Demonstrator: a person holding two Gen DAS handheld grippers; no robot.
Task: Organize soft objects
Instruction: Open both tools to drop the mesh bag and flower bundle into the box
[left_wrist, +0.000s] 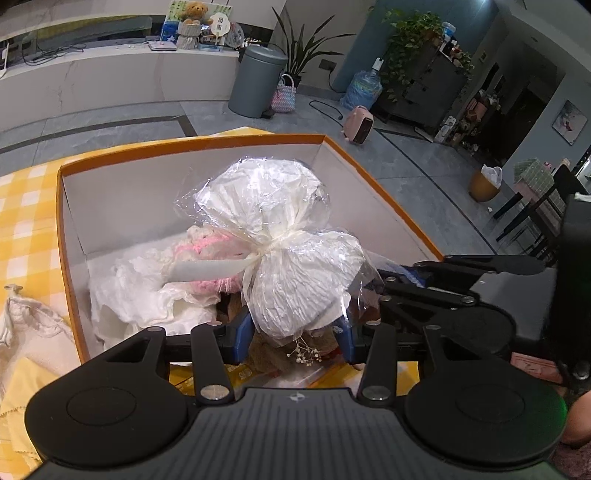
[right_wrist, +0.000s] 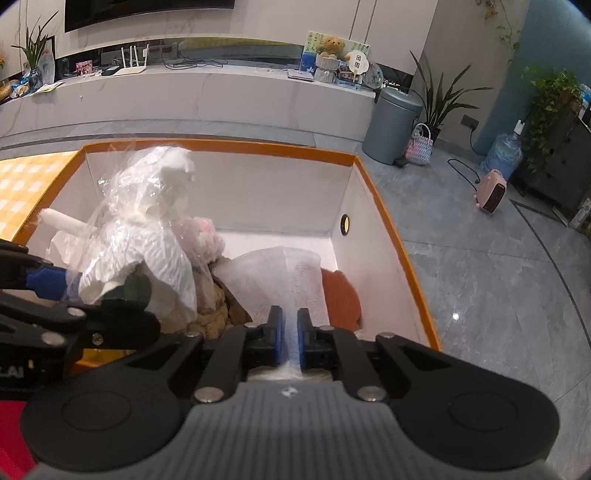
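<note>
The left gripper (left_wrist: 295, 341) holds a white bouquet (left_wrist: 280, 236) wrapped in clear film; its blue pads press on the lower end of the wrap, one on each side, so the jaws stand about half apart and closed on it. The bouquet sticks up and forward from the pads, over the inside of an orange box (left_wrist: 207, 142) with white walls, and a white ribbon ties it in the middle. In the right wrist view the same bouquet (right_wrist: 147, 236) stands at the left side of the box (right_wrist: 391, 229), above the left gripper (right_wrist: 59, 284). The right gripper (right_wrist: 290, 339) is at the near side of the box, with its jaws almost closed. A thin white foam sheet (right_wrist: 273, 280) runs between its blue pads and spreads forward on the box floor; the pads are very near to the sheet, but I cannot tell if they press on it. Just right of the sheet lies an orange cloth (right_wrist: 341, 291). Between the bouquet and the sheet lies a brown plush (right_wrist: 214, 314), and behind it a pink knit toy (right_wrist: 207, 236). White paper (left_wrist: 140, 291) lies at the left of the box floor. The box stands on a yellow checked cloth (left_wrist: 26, 221), and a white cloth (left_wrist: 26, 325) lies left of the box.
</note>
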